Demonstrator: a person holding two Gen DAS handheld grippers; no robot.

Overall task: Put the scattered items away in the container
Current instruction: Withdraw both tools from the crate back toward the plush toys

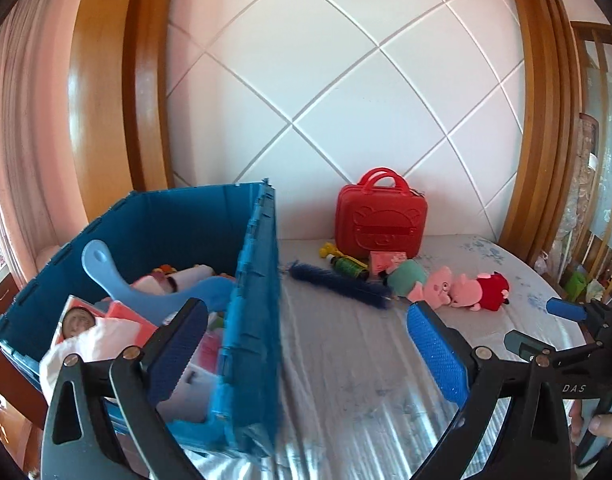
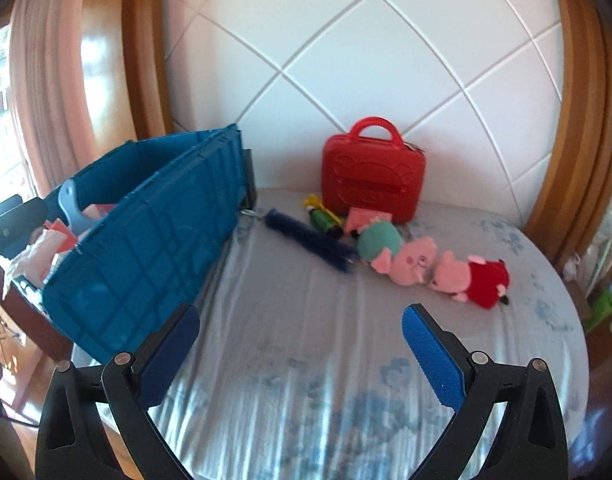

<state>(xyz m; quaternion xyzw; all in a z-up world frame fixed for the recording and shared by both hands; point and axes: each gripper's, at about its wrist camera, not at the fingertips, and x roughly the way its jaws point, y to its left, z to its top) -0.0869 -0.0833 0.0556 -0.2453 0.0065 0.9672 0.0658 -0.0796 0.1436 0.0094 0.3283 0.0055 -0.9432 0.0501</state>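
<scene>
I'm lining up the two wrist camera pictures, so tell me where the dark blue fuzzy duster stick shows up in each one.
Left wrist view: the dark blue fuzzy duster stick lies on the bed just right of centre, running diagonally beside the blue plastic crate.
Right wrist view: the duster lies near centre, above the open gripper fingers, right of the crate.
Shared landmark: the red plastic toy suitcase stands behind it against the white headboard.

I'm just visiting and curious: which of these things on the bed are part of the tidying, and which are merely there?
Part of the job:
blue crate
red toy case
blue fuzzy brush
green toy figure
pink card
two plush pigs

Merely there:
bedsheet
padded headboard
pink curtain
</scene>
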